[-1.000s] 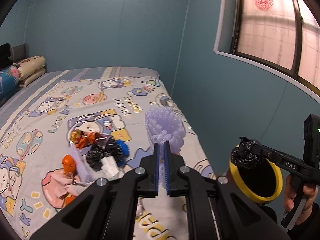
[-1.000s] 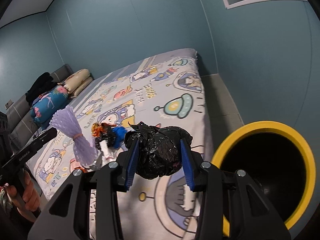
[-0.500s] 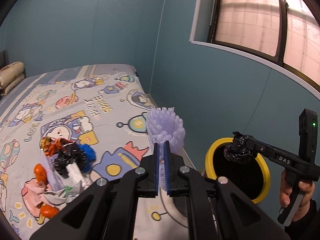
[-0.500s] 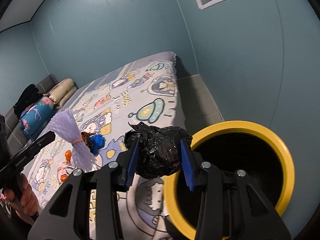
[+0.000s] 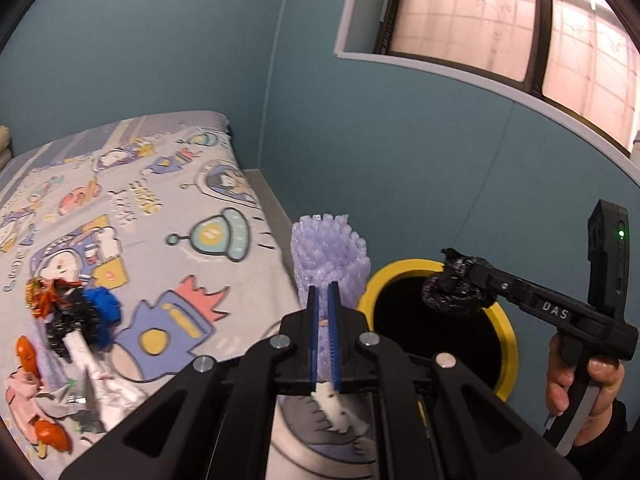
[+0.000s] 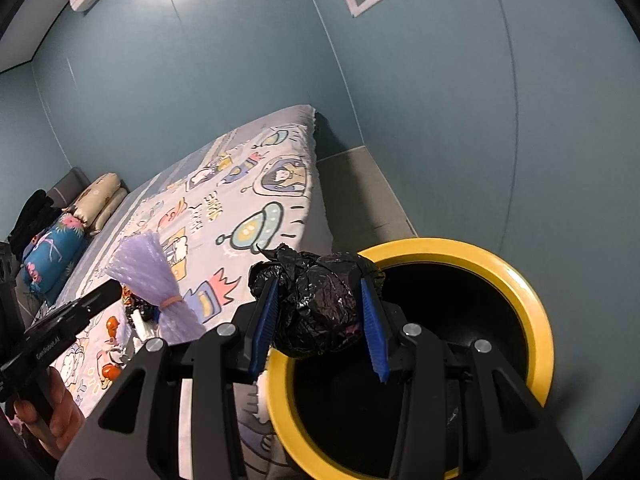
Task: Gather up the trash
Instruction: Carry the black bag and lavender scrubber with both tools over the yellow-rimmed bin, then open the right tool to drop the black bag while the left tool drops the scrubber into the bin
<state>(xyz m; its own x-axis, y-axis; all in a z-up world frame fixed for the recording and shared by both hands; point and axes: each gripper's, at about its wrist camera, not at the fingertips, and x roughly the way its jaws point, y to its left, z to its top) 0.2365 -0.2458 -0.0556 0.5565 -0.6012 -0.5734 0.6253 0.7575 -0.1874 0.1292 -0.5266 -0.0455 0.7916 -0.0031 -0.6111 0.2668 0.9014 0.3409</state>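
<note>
My right gripper (image 6: 318, 292) is shut on a crumpled black plastic bag (image 6: 316, 308) and holds it over the near rim of a black bin with a yellow rim (image 6: 536, 312). In the left wrist view the bag (image 5: 456, 292) hangs above the bin's opening (image 5: 506, 332). My left gripper (image 5: 323, 292) is shut on a purple foam net (image 5: 328, 256), upright, just left of the bin. The net also shows in the right wrist view (image 6: 154, 280). More trash (image 5: 76, 316) lies in a pile on the bed.
The bed with a cartoon sheet (image 5: 160, 216) fills the left. The bin stands on the floor beside the bed's edge, close to the blue wall (image 5: 400, 140). A window (image 5: 500, 20) is above. Pillows (image 6: 96, 200) lie at the bed's far end.
Both grippers have moved right, toward the bin. The black bag went from beside the bin to over its rim. The purple net came up next to the bin. Both grips are unchanged.
</note>
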